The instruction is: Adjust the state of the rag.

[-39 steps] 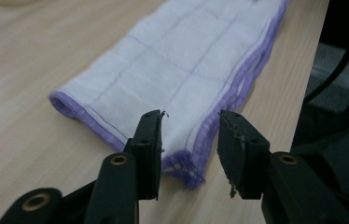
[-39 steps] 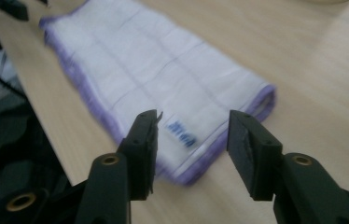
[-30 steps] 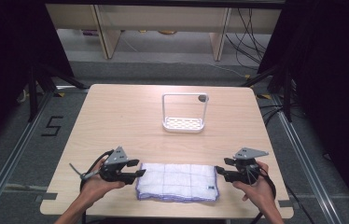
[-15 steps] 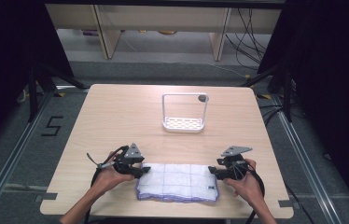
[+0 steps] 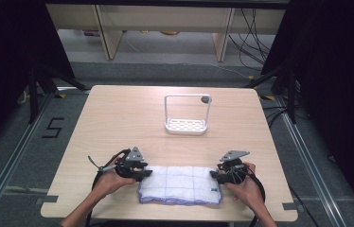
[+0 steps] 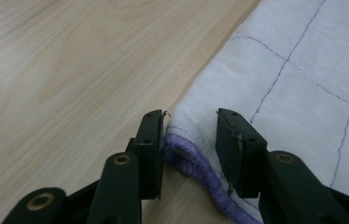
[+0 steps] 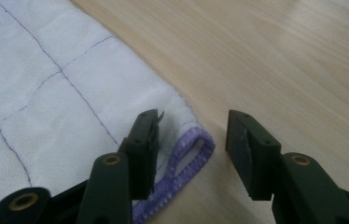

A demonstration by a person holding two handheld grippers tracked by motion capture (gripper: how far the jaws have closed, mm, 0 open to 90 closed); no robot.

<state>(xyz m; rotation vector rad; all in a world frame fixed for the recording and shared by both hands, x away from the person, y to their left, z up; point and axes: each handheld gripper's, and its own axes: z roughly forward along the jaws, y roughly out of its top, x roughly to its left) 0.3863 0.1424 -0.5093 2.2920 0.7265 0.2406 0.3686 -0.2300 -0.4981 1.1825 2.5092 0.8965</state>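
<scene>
Folded white cloth with purple hem lying flat at near edge of surface, between both hands. Left gripper just been closing, not clamped yet: near-left corner sits between the jaws, left jaw touching or almost touching the hem, right jaw over the fabric with a gap. Right gripper also just been closing, still released: left jaw over the fabric, right jaw out over bare wood, near-right corner between.

Risks:
- Could pinch top layer only; fold then peels open on lift.
- Right jaw of right gripper may scrape the wood and push the corner away instead of trapping it.
- Uneven closing timing would drag cloth sideways, skewing it.
- Shallow bite on hem: likely slip-out under tension.

Wire rack well apart, no collision concern.
</scene>
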